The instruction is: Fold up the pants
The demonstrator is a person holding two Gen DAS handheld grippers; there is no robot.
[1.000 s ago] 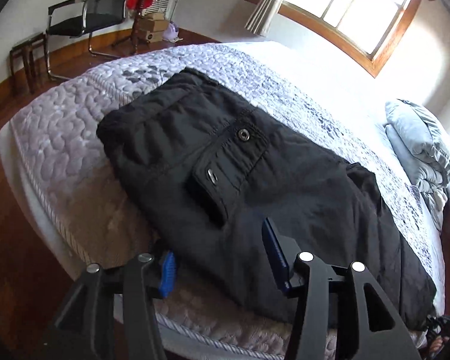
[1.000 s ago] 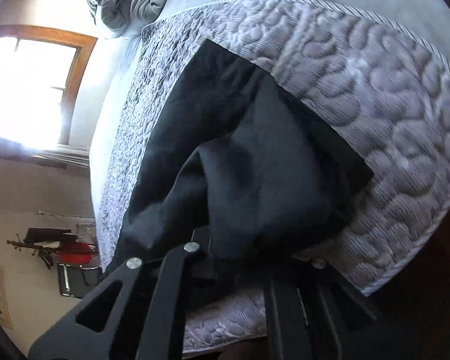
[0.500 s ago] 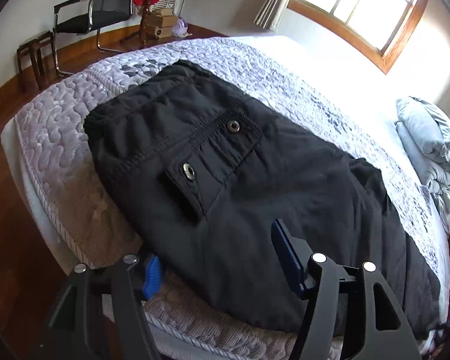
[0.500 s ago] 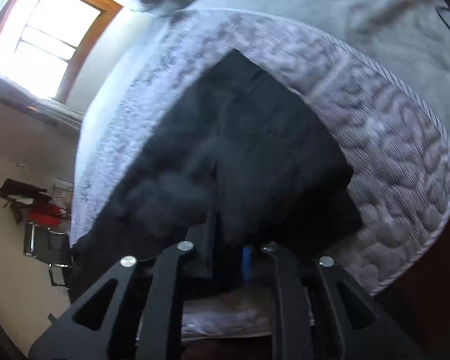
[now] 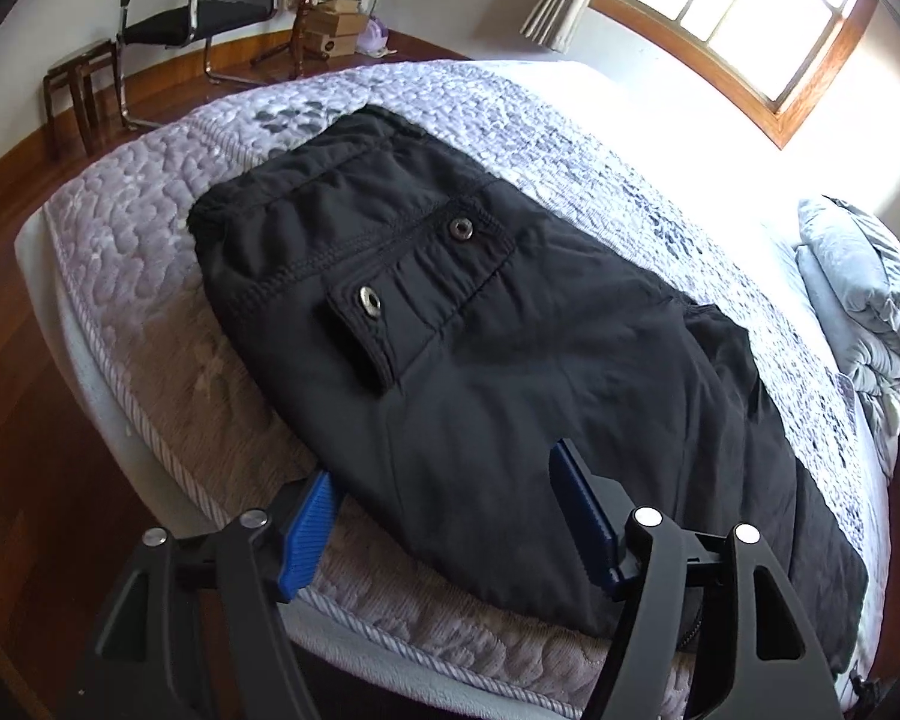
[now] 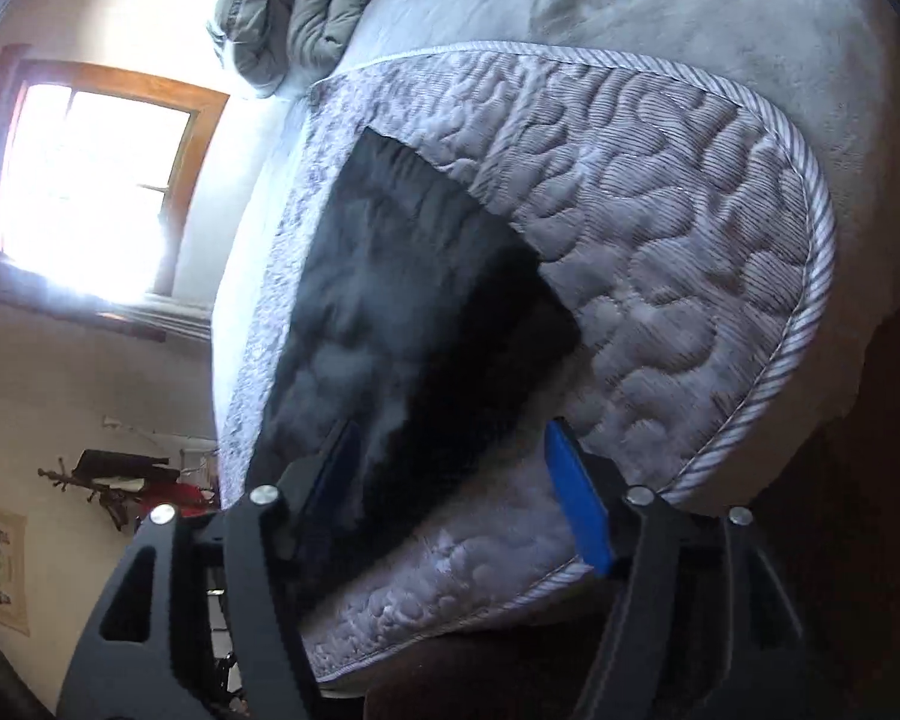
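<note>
Pants [image 5: 480, 360] lie folded mid-frame on the mattress [image 5: 120, 252]; I'm opening left gripper [image 5: 444, 516] and right gripper [image 6: 456, 480], nothing pinched, fold released.

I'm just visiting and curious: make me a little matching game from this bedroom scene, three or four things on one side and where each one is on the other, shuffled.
Things
1. black pants
2. chair
3. grey bedding bundle
4. window

Places
A. on the wooden floor by the far wall
B. spread flat on the quilted mattress
C. in the wall beyond the bed
D. heaped at the far end of the bed

Pairs: 1-B, 2-A, 3-D, 4-C
</note>
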